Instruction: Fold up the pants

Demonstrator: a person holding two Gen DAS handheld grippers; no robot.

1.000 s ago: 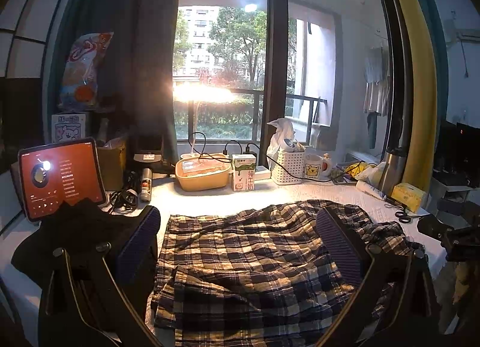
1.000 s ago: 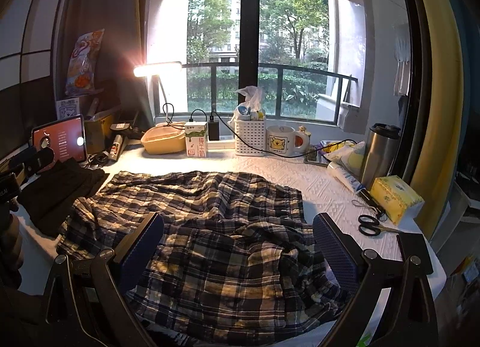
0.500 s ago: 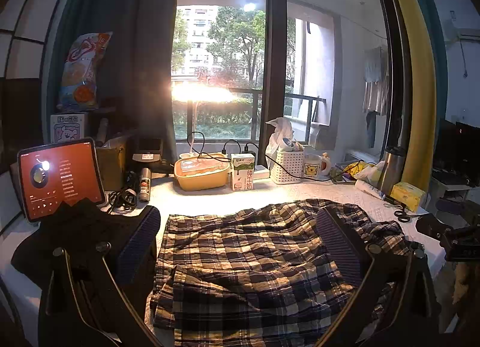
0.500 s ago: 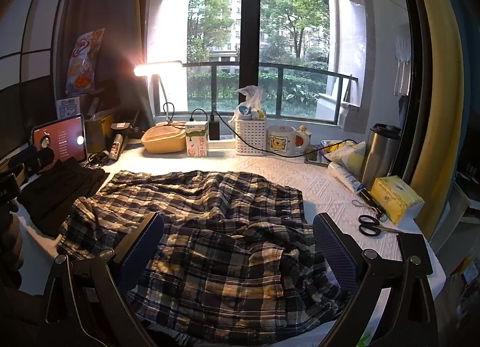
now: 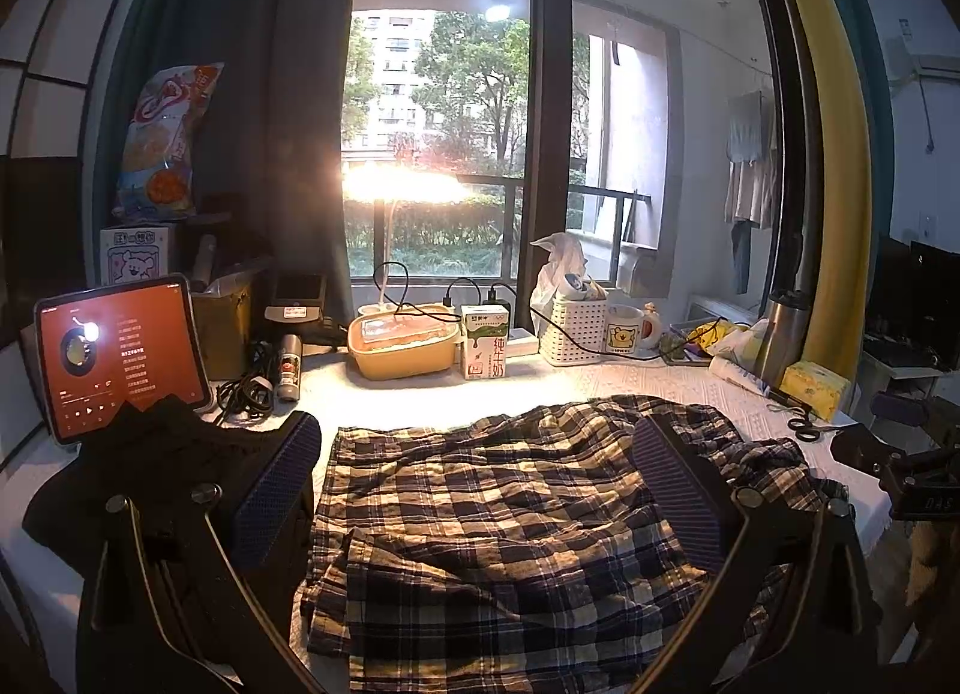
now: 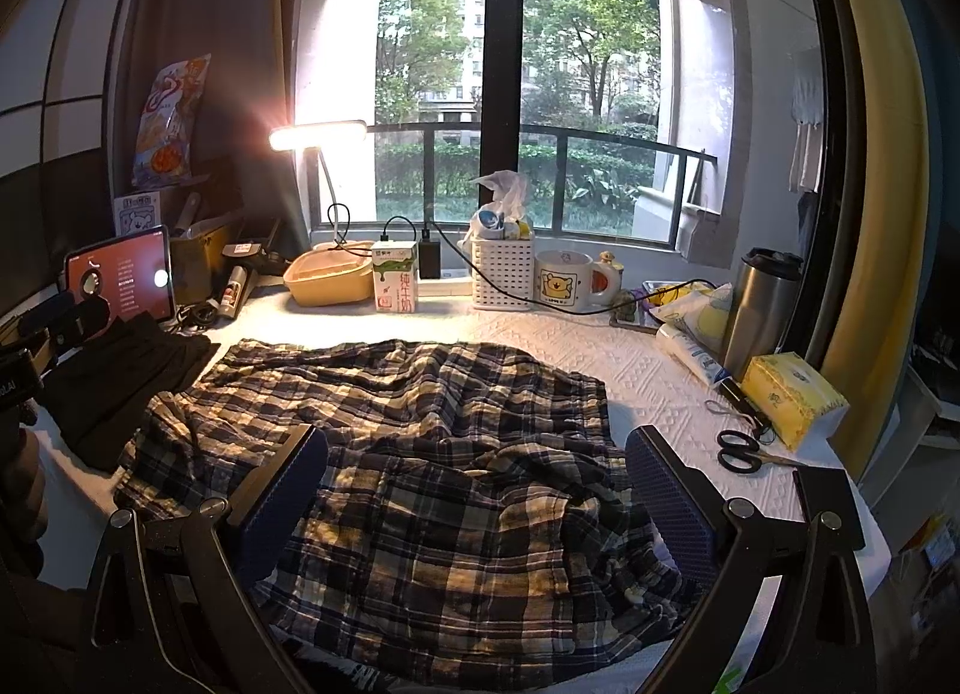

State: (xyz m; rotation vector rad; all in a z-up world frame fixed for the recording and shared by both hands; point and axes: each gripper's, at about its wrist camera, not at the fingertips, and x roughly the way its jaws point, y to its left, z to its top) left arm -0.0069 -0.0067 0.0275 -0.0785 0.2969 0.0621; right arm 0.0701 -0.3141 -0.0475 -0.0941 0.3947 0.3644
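The plaid pants (image 6: 432, 454) lie spread and rumpled across the middle of the white textured table cover (image 6: 654, 370), one layer bunched loosely over another near the front edge, so the folding looks barely begun: no crisp crease shows, and smoothing and the real folds seem left to do. The left gripper (image 5: 474, 490) hovers over the cloth's left part with its fingers spread wide and holding nothing; the right gripper (image 6: 477, 490) does the same above the crumpled right part. A black garment (image 5: 150, 454) sits beside the pants on the left (whether it touches them is hard to tell). Along the back, under a lit desk lamp (image 6: 318, 132) and a big window, stand a tablet (image 5: 120, 355), a milk carton (image 6: 395, 277), a white basket (image 6: 503, 268) and a mug (image 6: 564, 280); scissors (image 6: 741, 451) and a steel tumbler (image 6: 759, 304) sit to the right.
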